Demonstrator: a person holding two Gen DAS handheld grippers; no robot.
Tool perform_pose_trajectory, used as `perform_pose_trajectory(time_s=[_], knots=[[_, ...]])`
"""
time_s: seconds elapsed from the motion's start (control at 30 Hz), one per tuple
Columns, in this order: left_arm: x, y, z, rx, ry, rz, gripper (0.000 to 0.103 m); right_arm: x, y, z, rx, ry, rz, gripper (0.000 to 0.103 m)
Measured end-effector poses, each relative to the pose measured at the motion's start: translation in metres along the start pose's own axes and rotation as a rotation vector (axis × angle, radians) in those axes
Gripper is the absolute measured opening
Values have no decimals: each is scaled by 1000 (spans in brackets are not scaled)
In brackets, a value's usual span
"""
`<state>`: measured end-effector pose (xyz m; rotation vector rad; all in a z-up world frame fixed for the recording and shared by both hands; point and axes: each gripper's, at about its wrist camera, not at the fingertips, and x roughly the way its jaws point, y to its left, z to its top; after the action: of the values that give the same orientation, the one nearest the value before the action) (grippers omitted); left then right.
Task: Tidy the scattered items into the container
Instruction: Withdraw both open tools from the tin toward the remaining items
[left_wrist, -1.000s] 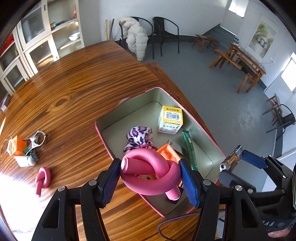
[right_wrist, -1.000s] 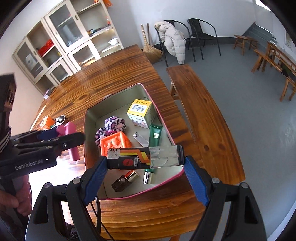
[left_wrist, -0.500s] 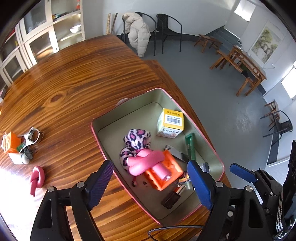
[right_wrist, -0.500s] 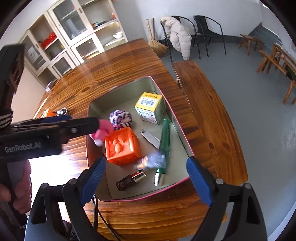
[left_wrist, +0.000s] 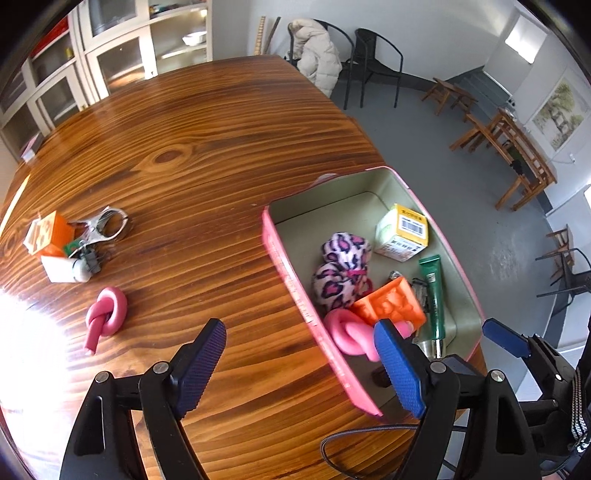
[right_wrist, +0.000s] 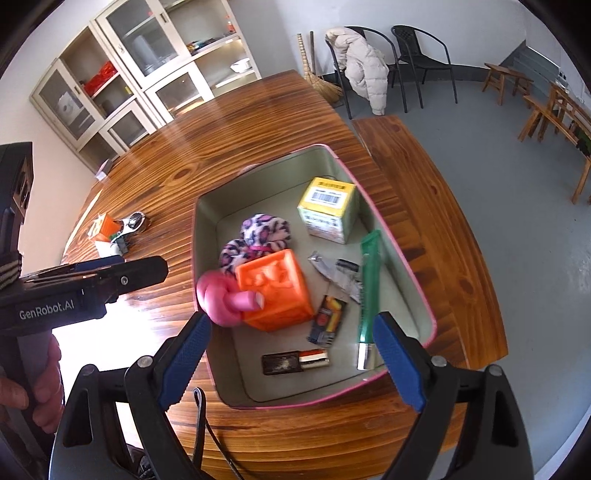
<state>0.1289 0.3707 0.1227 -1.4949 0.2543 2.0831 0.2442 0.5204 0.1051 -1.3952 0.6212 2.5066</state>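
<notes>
1. The left gripper (left_wrist: 301, 363), whose jaws have just been opening, gapes empty over the container's (left_wrist: 295, 284) pink wall.
2. The right gripper (right_wrist: 291, 360) stands wide, jaws just widened, nothing between them, above the container (right_wrist: 201, 221).
3. Inside lie a pink foam knot (right_wrist: 218, 295), orange cube (right_wrist: 275, 291) and lighter (right_wrist: 327, 319).
4. Another pink knot (left_wrist: 105, 314) and a small clutter (left_wrist: 74, 240) lie on the table (left_wrist: 184, 147).

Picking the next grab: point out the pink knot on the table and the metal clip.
pink knot (left_wrist: 107, 308), left wrist view, on its looped middle.
metal clip (left_wrist: 107, 223), left wrist view, on its ring.
</notes>
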Motion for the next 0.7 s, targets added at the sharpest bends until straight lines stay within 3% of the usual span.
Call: perform_pose_trajectory(time_s=[0.7], knots=[[-36, 115, -45, -191, -21, 77, 84, 17, 104, -7, -145, 22, 64, 91]])
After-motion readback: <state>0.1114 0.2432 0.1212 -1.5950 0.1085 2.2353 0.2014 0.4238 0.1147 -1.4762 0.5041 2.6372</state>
